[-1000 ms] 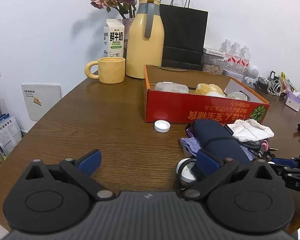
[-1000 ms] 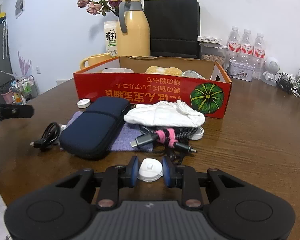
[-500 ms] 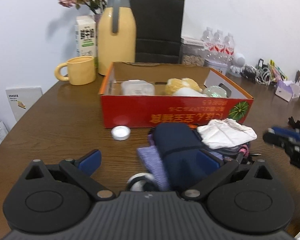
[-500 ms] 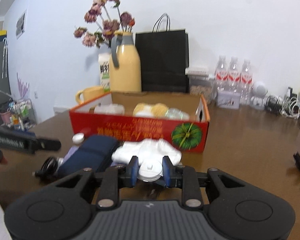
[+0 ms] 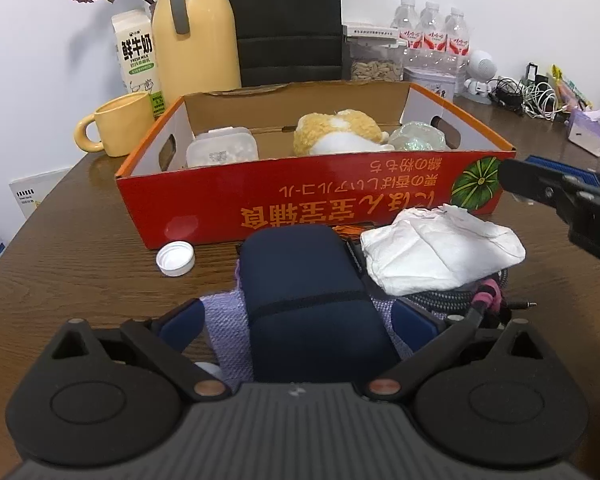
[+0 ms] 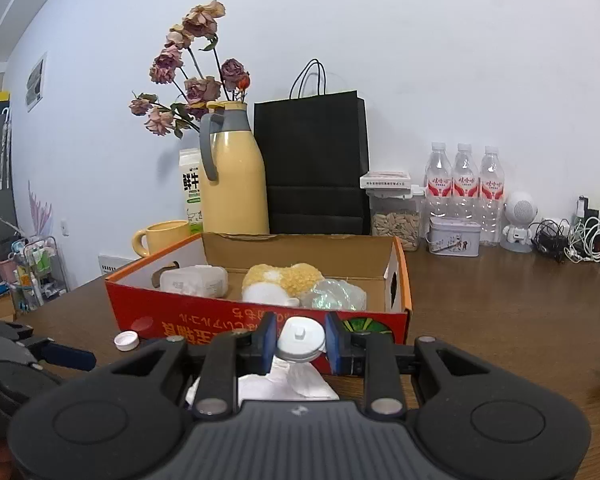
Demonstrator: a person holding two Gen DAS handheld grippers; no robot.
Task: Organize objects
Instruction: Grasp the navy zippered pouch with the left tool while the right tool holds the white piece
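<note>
The right tool [image 6: 300,342] clenches a small round white plastic cap [image 6: 300,343] above the brown wooden bench [image 6: 500,320], near the red cardboard box [image 6: 228,316]. The left tool [image 5: 300,322] stands released astride a navy zipped pouch [image 5: 304,280].

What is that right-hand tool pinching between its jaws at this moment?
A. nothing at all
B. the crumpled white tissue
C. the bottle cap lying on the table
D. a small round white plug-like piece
D: in the right wrist view the right gripper has its blue pads pressed on either side of a small round white piece, held in front of the red box, while the bottle cap lies apart on the table.
</note>
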